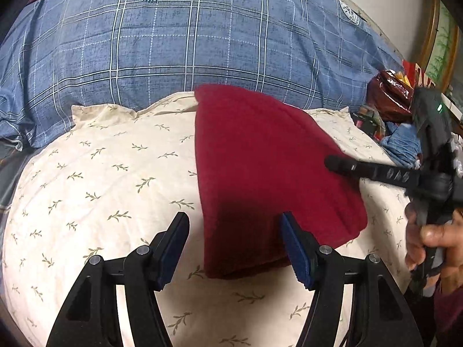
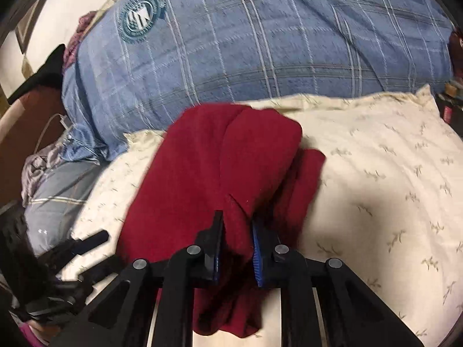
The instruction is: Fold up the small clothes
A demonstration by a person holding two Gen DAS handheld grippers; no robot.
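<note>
One leaf-print pillow [image 1: 101, 179] fronts a blue plaid duvet [image 1: 173, 43].

Home bedroom: leaf-print pillow [image 1: 115, 173], blue plaid duvet [image 1: 202, 43], cluttered bedside.

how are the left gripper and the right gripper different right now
The left gripper has its jaws spread wide with nothing between them; the right gripper has its jaws closed on a fold of the red cloth. The left gripper hovers at the cloth's near edge over the leaf-print pillow, while the right gripper lifts its pinched layer. Both are black with blue pads.
</note>
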